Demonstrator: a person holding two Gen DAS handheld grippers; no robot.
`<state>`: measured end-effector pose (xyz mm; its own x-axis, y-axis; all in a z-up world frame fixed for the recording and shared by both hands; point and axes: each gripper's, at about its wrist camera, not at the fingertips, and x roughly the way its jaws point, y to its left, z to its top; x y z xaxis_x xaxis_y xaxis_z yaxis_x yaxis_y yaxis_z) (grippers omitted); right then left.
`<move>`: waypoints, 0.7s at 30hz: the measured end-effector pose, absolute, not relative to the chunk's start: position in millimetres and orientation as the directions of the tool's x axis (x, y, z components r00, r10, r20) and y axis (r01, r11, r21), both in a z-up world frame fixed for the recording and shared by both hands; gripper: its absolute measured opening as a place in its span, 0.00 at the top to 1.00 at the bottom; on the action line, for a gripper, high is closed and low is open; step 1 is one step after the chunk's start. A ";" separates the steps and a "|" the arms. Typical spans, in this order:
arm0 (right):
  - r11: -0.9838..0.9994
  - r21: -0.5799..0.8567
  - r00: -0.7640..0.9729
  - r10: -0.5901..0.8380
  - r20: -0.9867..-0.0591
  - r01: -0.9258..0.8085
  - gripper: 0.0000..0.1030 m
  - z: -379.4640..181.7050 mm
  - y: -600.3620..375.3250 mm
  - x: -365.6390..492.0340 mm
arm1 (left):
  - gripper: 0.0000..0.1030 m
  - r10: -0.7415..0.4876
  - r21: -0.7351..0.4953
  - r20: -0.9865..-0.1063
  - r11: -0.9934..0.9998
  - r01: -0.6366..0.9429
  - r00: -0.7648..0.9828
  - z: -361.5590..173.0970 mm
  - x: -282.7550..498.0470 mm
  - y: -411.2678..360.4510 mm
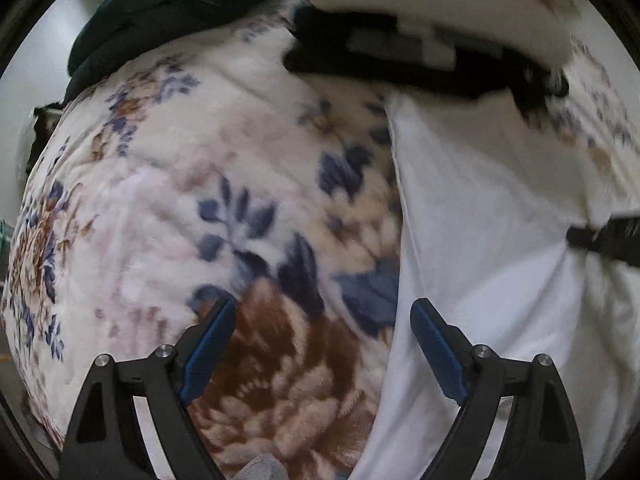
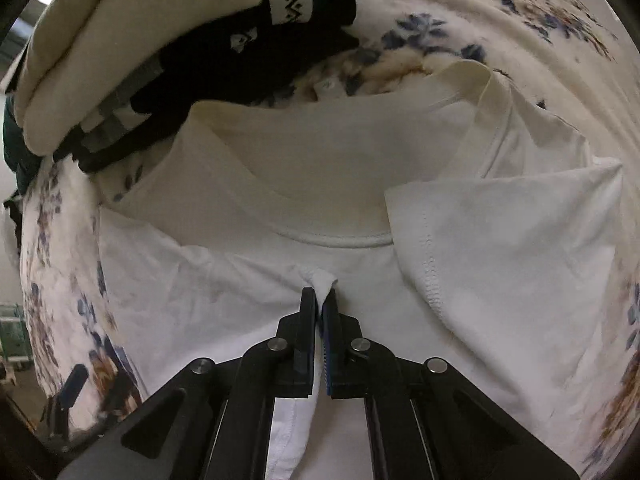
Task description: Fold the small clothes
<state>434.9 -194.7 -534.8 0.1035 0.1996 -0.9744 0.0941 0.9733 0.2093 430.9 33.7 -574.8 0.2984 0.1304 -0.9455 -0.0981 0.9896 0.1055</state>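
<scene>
At nine o'clock in the left wrist view, a floral blanket [image 1: 168,184] fills the field; the left gripper [image 1: 324,316] hangs above it with jaws released and nothing between them, the edge of a white T-shirt [image 1: 480,240] lying at three o'clock. At ten o'clock in the right wrist view, folded cream fabric [image 2: 92,60] rests on a black patterned garment [image 2: 240,60]. At six o'clock, the right gripper [image 2: 320,300] is clenched on a pinch of the T-shirt below its collar [image 2: 340,242]; at three o'clock, a sleeve [image 2: 512,248] lies folded inward.
</scene>
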 end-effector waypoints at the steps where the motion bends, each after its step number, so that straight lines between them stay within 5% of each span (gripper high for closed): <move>1: 0.973 0.210 0.070 0.204 -0.976 0.091 0.91 -536.1 -194.6 436.2 | 0.14 0.142 0.123 -0.949 0.989 -0.085 0.282 -583.5 430.3 31.3; 5: 0.972 0.224 0.052 0.220 -0.974 0.075 0.44 -515.5 -204.4 427.1 | 0.14 0.144 0.133 -0.950 0.989 -0.058 0.276 -590.2 428.8 30.5; 10: 0.957 0.226 0.058 0.219 -0.974 0.180 0.29 -468.9 -260.2 393.3 | 0.14 0.106 0.099 -0.937 0.994 -0.036 0.333 -563.2 419.7 24.2; 21: 0.959 0.220 -0.060 0.234 -0.970 0.175 0.28 -399.6 -441.4 280.4 | 0.14 0.084 0.080 -0.929 0.996 -0.028 0.361 -466.0 331.9 -54.0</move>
